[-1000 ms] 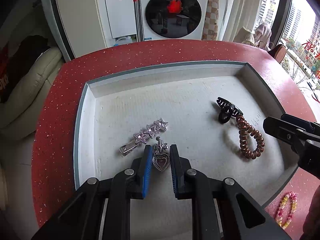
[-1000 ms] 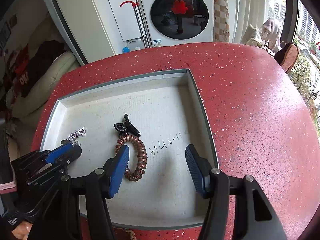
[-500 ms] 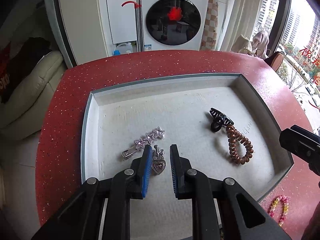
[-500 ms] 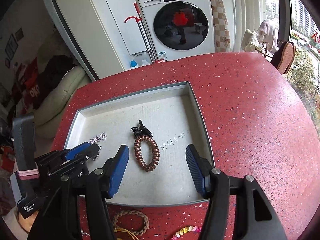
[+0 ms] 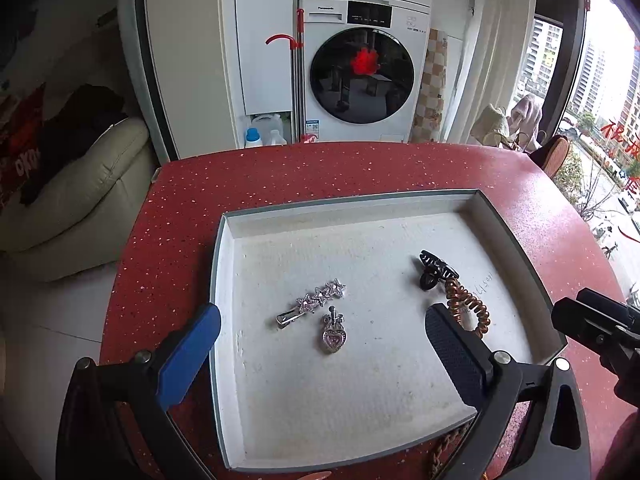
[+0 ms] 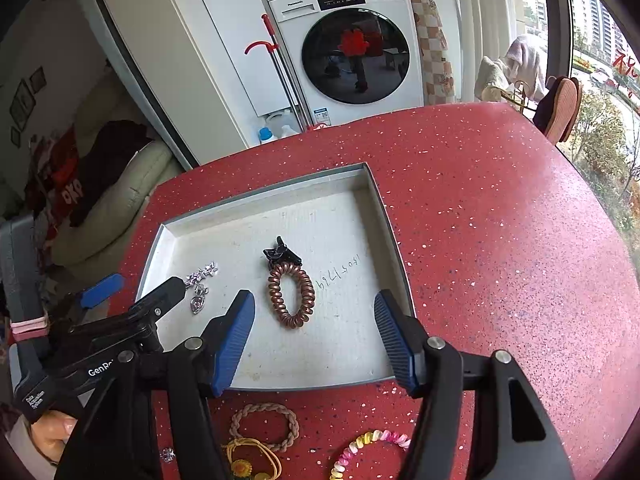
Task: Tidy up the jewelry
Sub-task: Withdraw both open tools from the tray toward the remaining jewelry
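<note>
A white tray sits on the red table. In it lie a heart pendant, a star hair clip, a black claw clip and a copper coil hair tie. My left gripper hangs above the pendant, its jaws opening wide, nothing between them but the pendant lying free below. My right gripper hovers over the tray's near edge, jaws opening, empty.
On the table in front of the tray lie a braided brown bracelet, a yellow flower hair tie and a pastel coil tie. A washing machine and a cream sofa stand beyond the table.
The left gripper let go of the heart pendant, opened wide and rose; the pendant now lies in the tray. The right gripper also lifted back and widened a little.
</note>
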`<state>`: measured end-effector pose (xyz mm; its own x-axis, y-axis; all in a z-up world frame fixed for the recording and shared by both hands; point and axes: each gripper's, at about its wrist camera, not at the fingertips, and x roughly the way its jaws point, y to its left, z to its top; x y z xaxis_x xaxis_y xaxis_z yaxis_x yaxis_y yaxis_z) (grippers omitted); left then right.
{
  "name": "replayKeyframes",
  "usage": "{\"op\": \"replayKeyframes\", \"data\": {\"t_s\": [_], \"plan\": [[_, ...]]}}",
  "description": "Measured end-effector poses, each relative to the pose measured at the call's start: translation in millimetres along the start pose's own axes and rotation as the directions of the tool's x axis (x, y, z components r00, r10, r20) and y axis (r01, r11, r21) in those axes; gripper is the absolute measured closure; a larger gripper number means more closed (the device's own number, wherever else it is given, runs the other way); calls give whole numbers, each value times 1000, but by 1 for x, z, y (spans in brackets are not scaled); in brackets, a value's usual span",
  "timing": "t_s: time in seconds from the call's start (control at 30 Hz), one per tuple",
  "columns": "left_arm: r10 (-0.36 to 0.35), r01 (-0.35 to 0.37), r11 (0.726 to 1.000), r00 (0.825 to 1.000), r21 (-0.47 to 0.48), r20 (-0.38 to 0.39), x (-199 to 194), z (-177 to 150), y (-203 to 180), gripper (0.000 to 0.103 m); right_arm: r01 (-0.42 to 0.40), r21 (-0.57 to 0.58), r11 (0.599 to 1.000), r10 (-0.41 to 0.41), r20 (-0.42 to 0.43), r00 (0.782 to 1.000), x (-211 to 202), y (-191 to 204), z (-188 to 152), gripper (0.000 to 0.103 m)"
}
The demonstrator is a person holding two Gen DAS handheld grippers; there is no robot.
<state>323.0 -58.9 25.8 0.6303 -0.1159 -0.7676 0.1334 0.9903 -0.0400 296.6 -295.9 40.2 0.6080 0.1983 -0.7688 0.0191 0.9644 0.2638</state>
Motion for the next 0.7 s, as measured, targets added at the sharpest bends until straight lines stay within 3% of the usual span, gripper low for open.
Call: {"op": "replayKeyframes", "data": {"t_s": [0.03,0.13,0.27,0.3,0.7], "plan": [[-1,1,1000,1000,-3,4,-4,-1,1,0,-5,0,1000,5,3,1000,-2,1,-1,21],[-5,5,1000,1000,-15,16,-17,-5,6,0,-33,-2,999,33,18,999,-9,4,-5,19],[-28,28,999,999,-17,37,-37,-12,11,0,-52,-14,999,53,63,997,-23,10,-11,9],[-30,31,999,999,-15,42,-41,-13,11,0,-52,-21,998,53,73,996,-27,12,-12,1],[-1,3,1000,995,-20,97,-91,-44,20,0,-79,-53,995,85,136,987,-65,26,-25,0]]}}
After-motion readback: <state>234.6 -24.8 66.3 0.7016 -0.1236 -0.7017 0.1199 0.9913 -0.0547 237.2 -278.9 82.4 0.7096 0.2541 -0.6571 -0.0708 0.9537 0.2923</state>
